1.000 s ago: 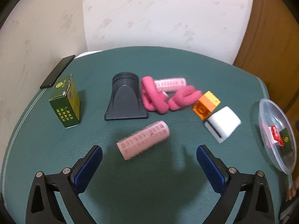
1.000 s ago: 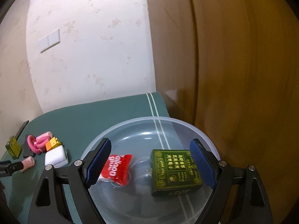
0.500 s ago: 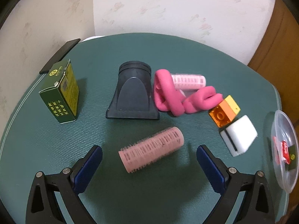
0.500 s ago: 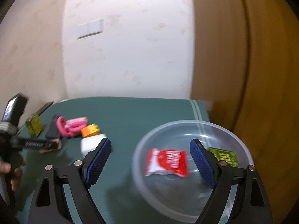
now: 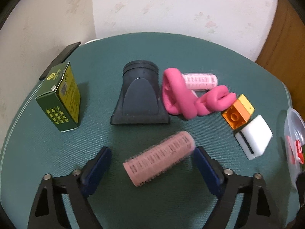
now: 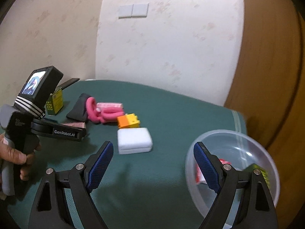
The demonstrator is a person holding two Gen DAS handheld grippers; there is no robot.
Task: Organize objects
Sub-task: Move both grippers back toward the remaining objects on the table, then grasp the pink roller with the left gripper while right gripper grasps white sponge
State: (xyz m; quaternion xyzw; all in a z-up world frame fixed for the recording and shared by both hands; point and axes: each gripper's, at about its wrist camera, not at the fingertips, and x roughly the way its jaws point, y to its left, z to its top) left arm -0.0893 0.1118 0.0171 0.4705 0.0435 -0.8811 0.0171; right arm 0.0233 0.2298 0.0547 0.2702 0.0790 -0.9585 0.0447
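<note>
Bristly pink cylindrical roller (image 5: pixel 159 157) lies between closing blue ribbed pads (image 5: pixel 96 169).

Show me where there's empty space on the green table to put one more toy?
Bare cloth lies between the white block and the clear bowl, and behind the toys toward the wall. A smaller patch lies between the green box and the black nozzle. The pink foam twist and orange brick are crowded together.
</note>
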